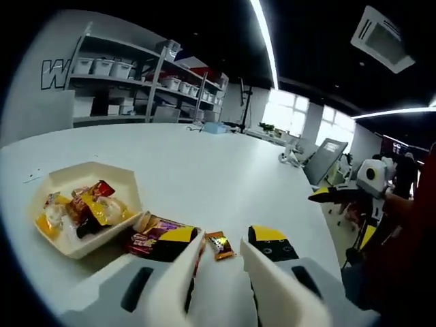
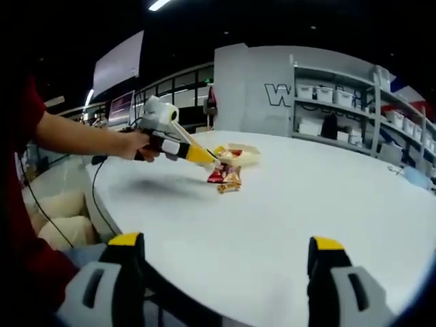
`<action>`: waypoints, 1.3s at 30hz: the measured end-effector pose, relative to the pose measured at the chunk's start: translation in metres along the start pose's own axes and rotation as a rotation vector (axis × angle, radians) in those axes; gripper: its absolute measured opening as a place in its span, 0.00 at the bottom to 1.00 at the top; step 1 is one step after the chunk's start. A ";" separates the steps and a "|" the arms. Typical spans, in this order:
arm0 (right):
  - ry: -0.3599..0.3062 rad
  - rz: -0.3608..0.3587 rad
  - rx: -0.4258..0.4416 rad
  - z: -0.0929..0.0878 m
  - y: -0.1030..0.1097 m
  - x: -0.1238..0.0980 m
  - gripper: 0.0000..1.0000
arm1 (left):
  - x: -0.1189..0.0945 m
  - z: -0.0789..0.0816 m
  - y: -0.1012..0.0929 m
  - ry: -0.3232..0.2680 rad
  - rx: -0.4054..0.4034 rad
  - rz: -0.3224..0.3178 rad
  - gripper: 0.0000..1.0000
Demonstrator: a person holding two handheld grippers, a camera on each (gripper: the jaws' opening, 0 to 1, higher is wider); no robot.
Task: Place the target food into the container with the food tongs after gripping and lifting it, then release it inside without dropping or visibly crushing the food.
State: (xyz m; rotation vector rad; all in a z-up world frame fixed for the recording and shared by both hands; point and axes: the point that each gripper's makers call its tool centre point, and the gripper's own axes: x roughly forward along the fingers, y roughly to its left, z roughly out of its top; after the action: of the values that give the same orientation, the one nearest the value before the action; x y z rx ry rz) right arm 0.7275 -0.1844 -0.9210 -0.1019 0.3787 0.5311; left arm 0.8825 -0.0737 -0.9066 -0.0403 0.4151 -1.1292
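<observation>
The left gripper hangs with jaws apart over snack packets just beside the tray. The right gripper sits wide open, well away from the tray.

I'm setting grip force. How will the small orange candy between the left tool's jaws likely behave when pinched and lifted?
The orange candy looks small and flat on the table, so probably light and unlikely to roll. Its glossy wrapper may slip or crinkle between the open jaws of the left tool. Whether the inside is brittle can't be judged.
</observation>
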 end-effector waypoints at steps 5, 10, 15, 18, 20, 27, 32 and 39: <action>-0.002 -0.002 0.002 0.000 -0.001 0.000 0.99 | 0.004 -0.003 -0.001 0.009 0.000 -0.001 0.28; 0.001 0.001 0.005 -0.002 -0.001 0.000 0.99 | 0.009 -0.005 -0.002 0.015 -0.005 0.003 0.28; 0.001 0.002 0.006 -0.002 -0.001 0.001 0.99 | 0.016 -0.007 -0.004 0.014 0.005 0.018 0.28; 0.000 0.000 0.007 -0.002 -0.002 0.000 0.99 | 0.022 -0.005 -0.005 0.003 -0.001 0.020 0.28; -0.001 -0.002 0.009 -0.002 -0.003 -0.001 0.99 | 0.025 -0.010 -0.006 0.023 0.022 0.030 0.28; -0.003 -0.001 0.009 -0.001 -0.005 -0.001 0.99 | 0.032 -0.015 -0.005 0.033 0.025 0.053 0.28; -0.004 0.000 0.009 -0.001 -0.006 -0.001 0.99 | 0.036 -0.021 0.000 0.063 0.032 0.092 0.28; -0.002 -0.005 0.015 -0.004 -0.010 -0.002 0.99 | 0.039 -0.026 0.002 0.074 -0.004 0.109 0.28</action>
State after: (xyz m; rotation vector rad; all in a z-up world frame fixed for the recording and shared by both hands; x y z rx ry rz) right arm 0.7299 -0.1951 -0.9237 -0.0880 0.3800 0.5233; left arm 0.8897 -0.1025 -0.9433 0.0210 0.4798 -1.0247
